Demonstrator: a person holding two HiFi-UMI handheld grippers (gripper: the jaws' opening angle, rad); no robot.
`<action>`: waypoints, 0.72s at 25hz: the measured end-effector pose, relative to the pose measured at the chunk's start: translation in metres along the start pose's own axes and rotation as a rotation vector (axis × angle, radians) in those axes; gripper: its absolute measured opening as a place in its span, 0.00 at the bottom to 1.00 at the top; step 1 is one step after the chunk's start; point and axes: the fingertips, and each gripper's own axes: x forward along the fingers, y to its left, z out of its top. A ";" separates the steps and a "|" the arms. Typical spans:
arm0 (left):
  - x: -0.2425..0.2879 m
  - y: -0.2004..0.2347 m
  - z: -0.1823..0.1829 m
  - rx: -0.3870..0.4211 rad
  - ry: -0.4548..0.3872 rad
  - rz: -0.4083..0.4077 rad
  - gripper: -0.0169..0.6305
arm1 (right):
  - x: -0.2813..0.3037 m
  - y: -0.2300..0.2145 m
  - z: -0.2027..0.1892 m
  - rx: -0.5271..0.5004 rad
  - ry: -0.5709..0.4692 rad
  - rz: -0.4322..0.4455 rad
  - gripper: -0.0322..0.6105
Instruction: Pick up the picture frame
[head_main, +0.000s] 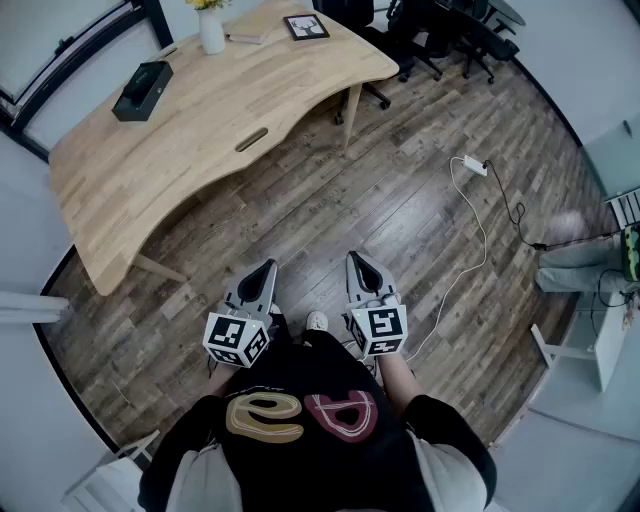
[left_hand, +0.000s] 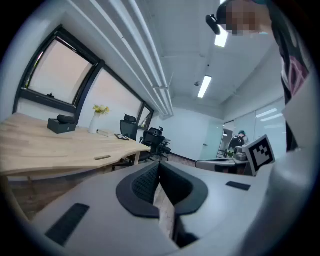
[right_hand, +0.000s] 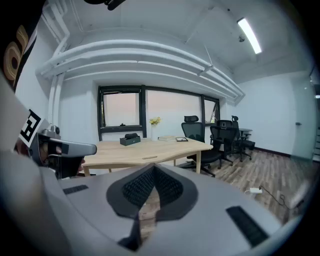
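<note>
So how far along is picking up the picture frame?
Nothing done yet: the picture frame sits untouched on the desk, at its far end. In hand, nothing: left gripper and right gripper are shut and empty, over the floor short of the desk. Left: approach, open a gripper, grasp and lift it.

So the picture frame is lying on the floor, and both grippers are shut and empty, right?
No: the head view shows the picture frame lying on the wooden desk, not the floor. The left gripper and right gripper are shut and empty.
</note>
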 end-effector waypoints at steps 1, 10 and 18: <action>-0.005 -0.003 -0.001 -0.012 -0.006 0.002 0.05 | -0.005 0.002 0.001 0.003 -0.003 0.003 0.06; -0.024 -0.001 -0.003 0.047 -0.019 0.018 0.05 | -0.022 0.007 0.005 0.026 -0.048 -0.034 0.06; -0.027 0.031 0.011 0.060 -0.053 0.024 0.05 | 0.001 0.018 0.012 0.048 -0.071 -0.078 0.07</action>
